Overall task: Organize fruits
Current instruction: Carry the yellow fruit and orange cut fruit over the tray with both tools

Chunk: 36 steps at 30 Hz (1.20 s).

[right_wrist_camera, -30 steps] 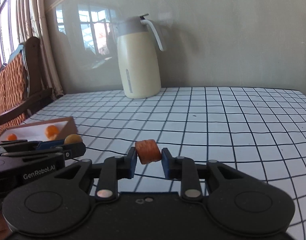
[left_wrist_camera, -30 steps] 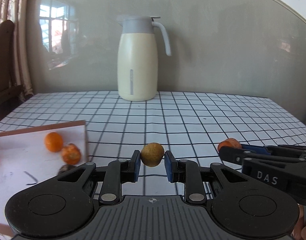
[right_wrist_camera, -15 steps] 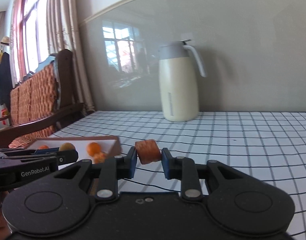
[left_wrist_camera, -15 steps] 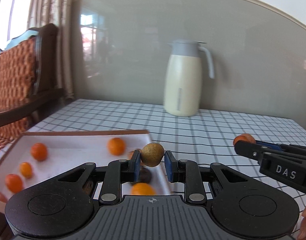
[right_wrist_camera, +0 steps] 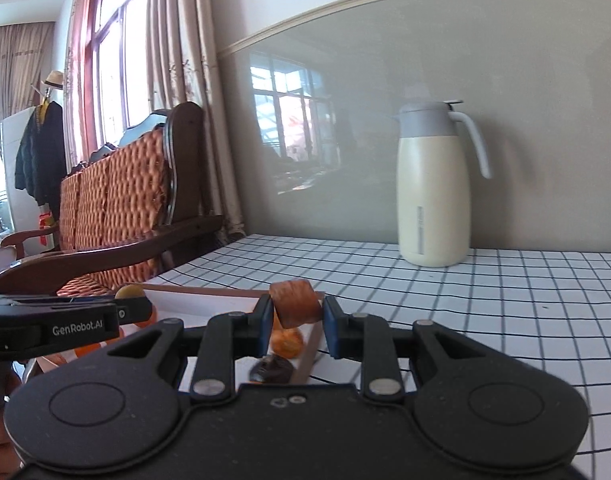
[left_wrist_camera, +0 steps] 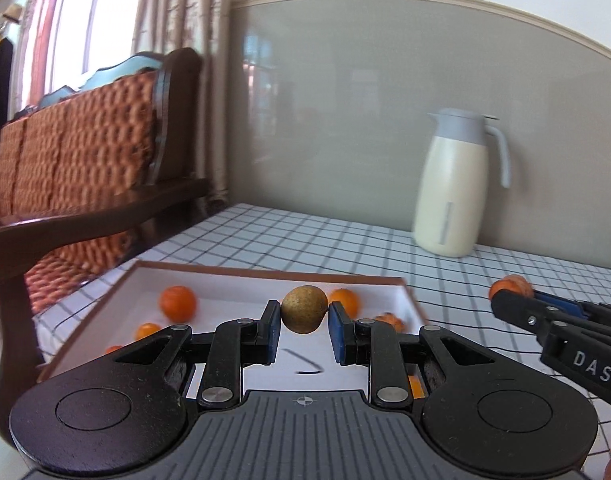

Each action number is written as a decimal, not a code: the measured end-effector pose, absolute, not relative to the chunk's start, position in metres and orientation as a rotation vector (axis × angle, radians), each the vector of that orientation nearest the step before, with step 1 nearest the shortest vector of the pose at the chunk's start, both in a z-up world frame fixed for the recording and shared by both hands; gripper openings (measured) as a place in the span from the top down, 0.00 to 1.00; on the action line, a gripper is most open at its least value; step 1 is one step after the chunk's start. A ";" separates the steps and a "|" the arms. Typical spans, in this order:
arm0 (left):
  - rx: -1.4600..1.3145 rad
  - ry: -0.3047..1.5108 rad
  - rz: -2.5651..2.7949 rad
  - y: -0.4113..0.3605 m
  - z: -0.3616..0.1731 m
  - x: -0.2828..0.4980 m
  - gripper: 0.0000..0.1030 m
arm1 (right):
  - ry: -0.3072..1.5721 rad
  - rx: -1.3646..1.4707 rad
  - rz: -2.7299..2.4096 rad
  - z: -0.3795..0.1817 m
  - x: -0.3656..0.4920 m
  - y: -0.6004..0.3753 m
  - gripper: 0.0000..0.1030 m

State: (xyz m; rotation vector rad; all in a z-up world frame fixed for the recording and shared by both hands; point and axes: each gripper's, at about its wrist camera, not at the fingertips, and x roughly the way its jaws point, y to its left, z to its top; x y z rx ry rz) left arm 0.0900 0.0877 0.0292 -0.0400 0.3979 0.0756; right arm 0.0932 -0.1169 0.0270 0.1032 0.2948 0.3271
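Left tool (left_wrist_camera: 304, 321) pinches a brown-green fruit (left_wrist_camera: 304, 309) above the tray (left_wrist_camera: 265, 272); right tool (right_wrist_camera: 297, 322) pinches an orange piece (right_wrist_camera: 296, 307)

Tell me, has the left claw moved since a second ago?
Yes. The left claw, shut on a brown fruit, has swung left: the jug slid from centre to right, and the tray now lies below.
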 end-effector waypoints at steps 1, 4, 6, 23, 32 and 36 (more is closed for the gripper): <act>-0.043 0.397 0.088 0.093 0.029 0.090 0.75 | 0.293 0.103 0.332 0.027 0.094 -0.113 0.83; -0.054 0.398 0.124 0.107 0.028 0.089 0.75 | 0.287 0.101 0.344 0.027 0.097 -0.102 0.83; -0.061 0.400 0.146 0.116 0.026 0.089 0.75 | 0.284 0.101 0.353 0.027 0.099 -0.096 0.83; -0.102 0.406 0.258 0.163 0.017 0.091 0.75 | 0.293 0.094 0.386 0.021 0.113 -0.061 0.83; -0.116 0.413 0.286 0.174 0.013 0.096 0.75 | 0.313 0.094 0.383 0.016 0.122 -0.053 0.83; -0.118 0.418 0.293 0.178 0.011 0.100 0.75 | 0.326 0.097 0.375 0.015 0.128 -0.050 0.83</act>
